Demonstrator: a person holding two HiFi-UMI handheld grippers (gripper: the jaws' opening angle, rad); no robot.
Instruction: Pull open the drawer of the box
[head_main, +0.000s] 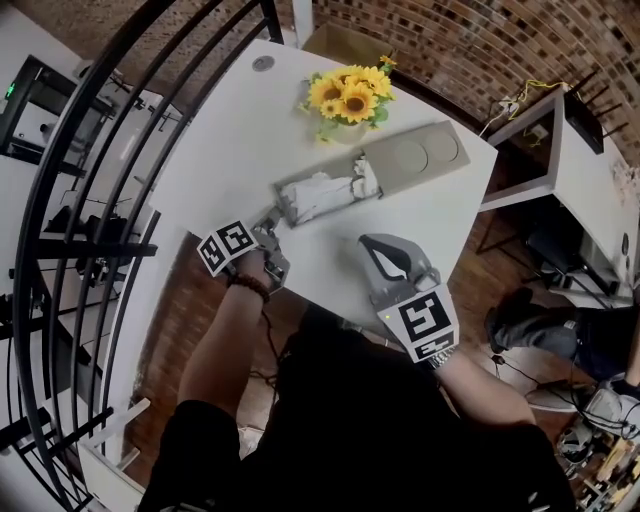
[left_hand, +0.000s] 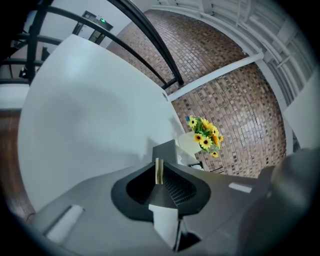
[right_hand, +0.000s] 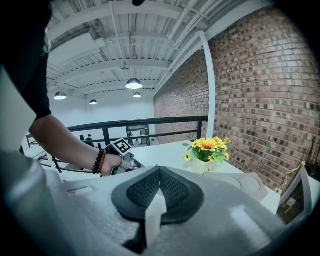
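Observation:
A flat grey box (head_main: 415, 158) lies on the white table (head_main: 230, 140), its drawer (head_main: 315, 197) slid out toward me and holding white crumpled material. My left gripper (head_main: 270, 225) sits at the drawer's near end. In the left gripper view its jaws (left_hand: 158, 175) pinch a thin brass pull tab (left_hand: 158, 170) in front of the grey drawer front (left_hand: 165, 150). My right gripper (head_main: 378, 250) hangs over the table's near edge, right of the drawer, shut with nothing in it; its jaws meet (right_hand: 159, 172) and it points past the box (right_hand: 250, 184).
A pot of sunflowers (head_main: 348, 100) stands just behind the box. A black railing (head_main: 90, 200) curves along the table's left side. A brick wall (head_main: 450, 40) runs behind, and a second white desk (head_main: 590, 190) stands to the right.

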